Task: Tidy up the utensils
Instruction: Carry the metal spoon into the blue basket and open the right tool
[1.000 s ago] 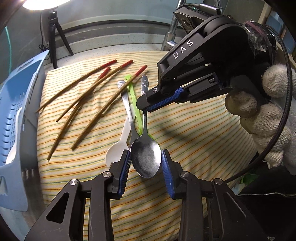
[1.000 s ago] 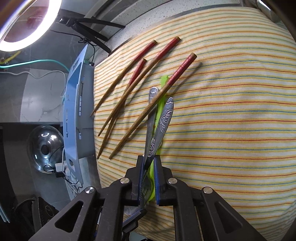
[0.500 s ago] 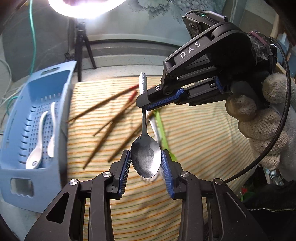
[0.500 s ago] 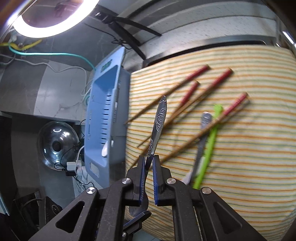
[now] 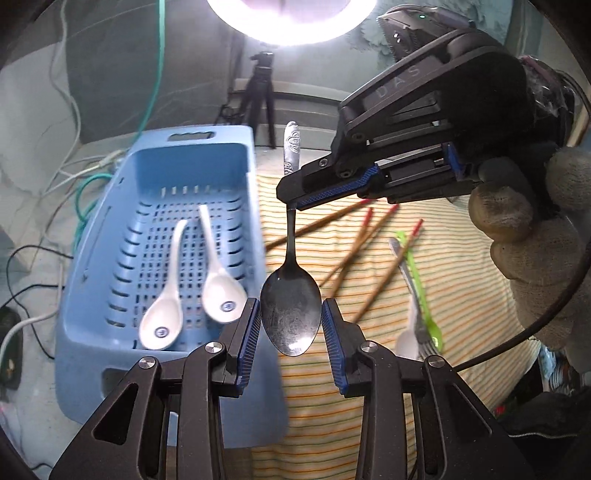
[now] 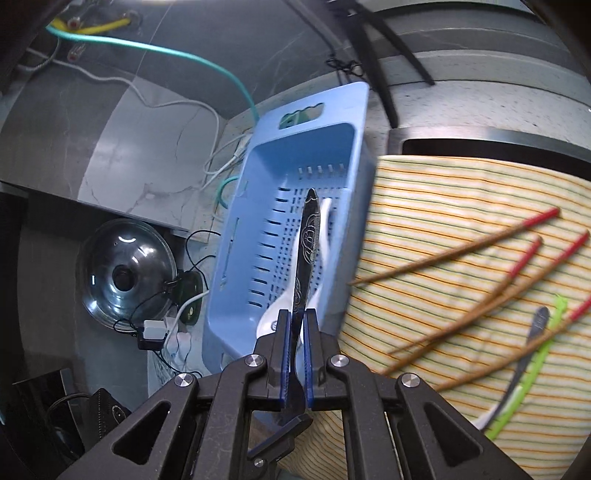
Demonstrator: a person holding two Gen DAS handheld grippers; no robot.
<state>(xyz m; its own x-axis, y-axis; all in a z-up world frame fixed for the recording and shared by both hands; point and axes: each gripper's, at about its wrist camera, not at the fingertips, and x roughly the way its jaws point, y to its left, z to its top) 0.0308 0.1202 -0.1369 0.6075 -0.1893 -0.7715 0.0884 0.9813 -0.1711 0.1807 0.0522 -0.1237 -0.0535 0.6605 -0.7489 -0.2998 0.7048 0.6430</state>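
Spoon (image 5: 290, 317) of stiff, slick, light metal hangs beside the blue basket (image 5: 110, 236), pinched mid-handle by the right tongs (image 6: 299, 328); the left tongs (image 5: 290, 328) gape around its bowl without touching.

1. A bright ring light (image 5: 291, 18) glows overhead on a black tripod (image 5: 260, 92)
2. Grey marbled wall panels (image 6: 147, 140) carry a teal cable (image 6: 155, 48) and white cords
3. A glass pot lid (image 6: 127, 275) lies below beside a white plug (image 6: 155, 329)
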